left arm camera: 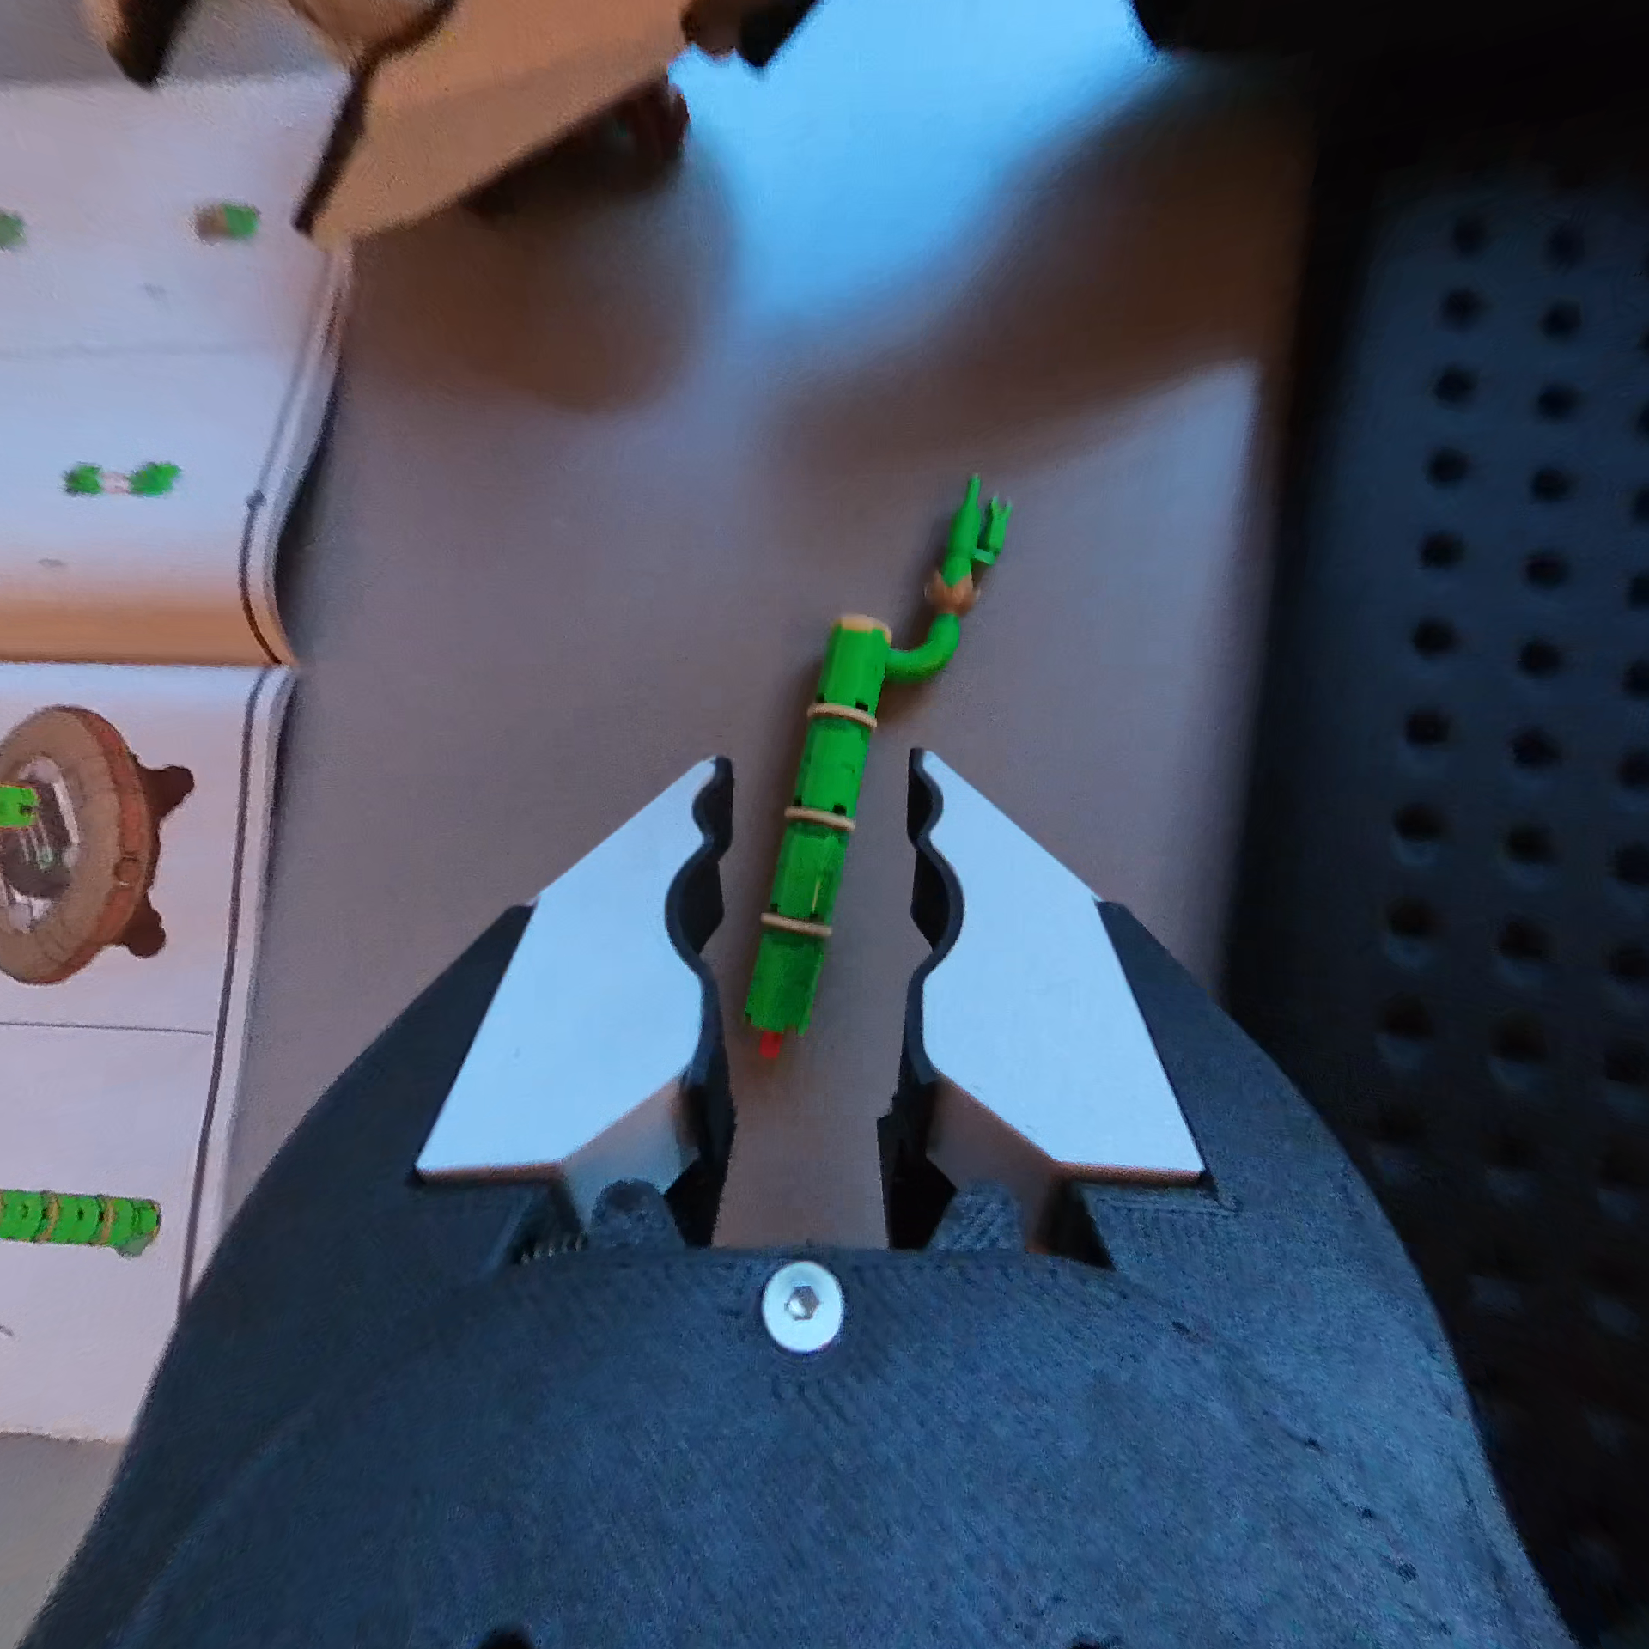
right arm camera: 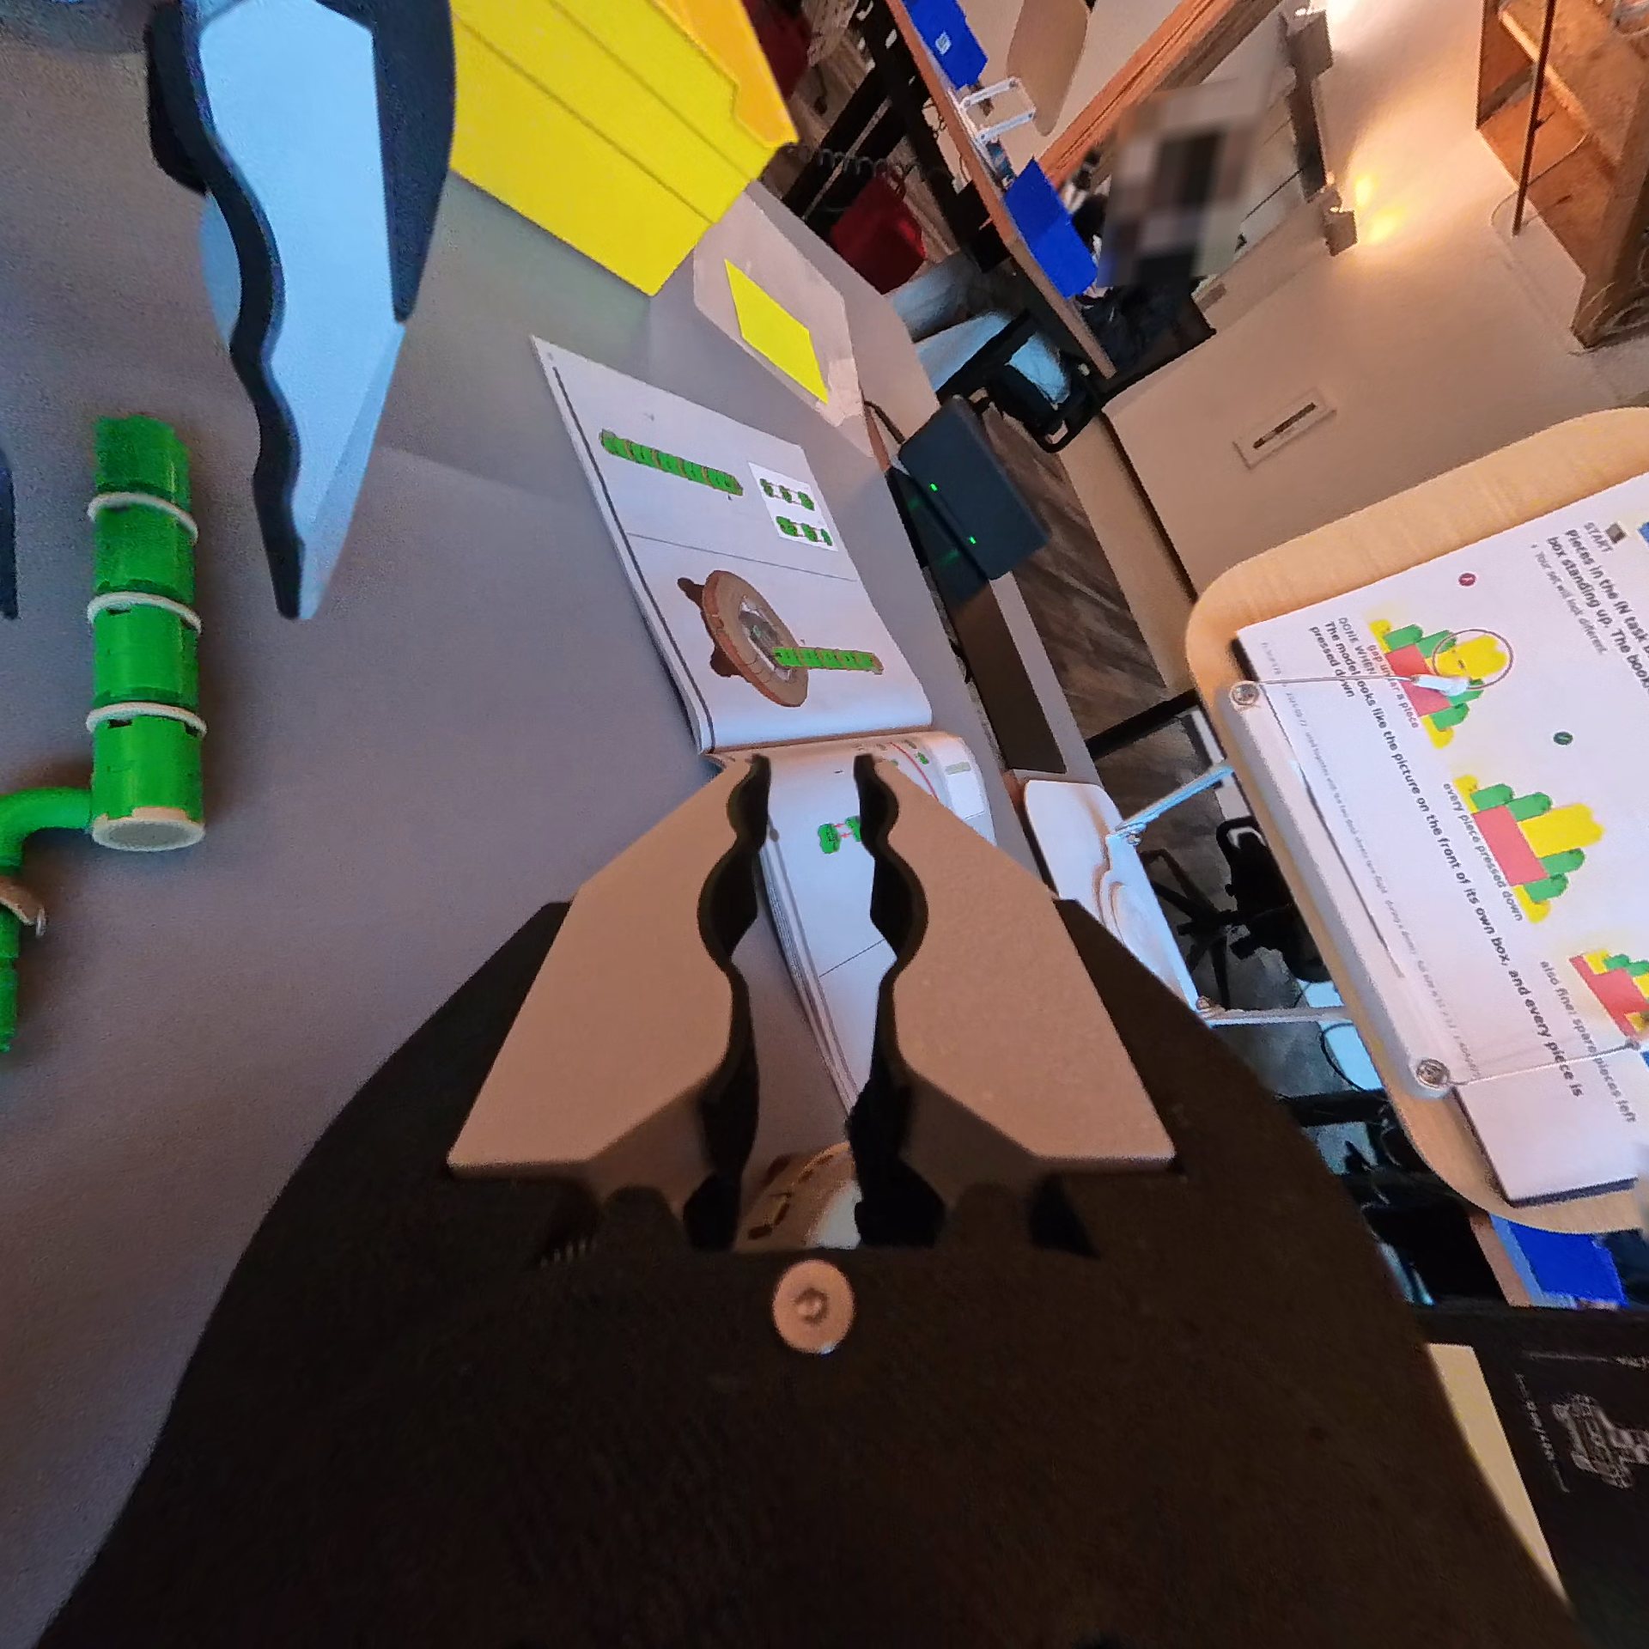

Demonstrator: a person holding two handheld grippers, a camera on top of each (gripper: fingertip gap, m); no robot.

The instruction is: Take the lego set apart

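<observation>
The left tongs [left arm camera: 819, 767] filled the near edge of the left wrist view, spread apart with nothing between the pads, hovering over the lower half of the green bamboo stalk [left arm camera: 821, 821]. The stalk lay flat on the grey table [left arm camera: 535, 553], apart from both fingers, with a small red pin at its near end and a curved side shoot carrying a tan joint and leaf tips at its far end. An open instruction booklet [left arm camera: 134, 446] lay to the left.

The right tongs [right arm camera: 812, 776] were held off to the side, aimed at the booklet [right arm camera: 758, 571] and the room beyond; their fingers stood a narrow gap apart. Something pale sat deep between them near the base, but whether they pinched it could not be told.

The risks, as I judged them: the stalk lay slightly askew to the left tongs' line, so a closing squeeze could roll or skid it across the smooth table instead of seating it in the scalloped pads. A grip across one of the pale rings might slip. The thin side shoot looked the weakest joint and could snap off and scatter if the stalk was levered up by its middle. With the right tongs pointed elsewhere, nothing braced the other end for a pull.
</observation>
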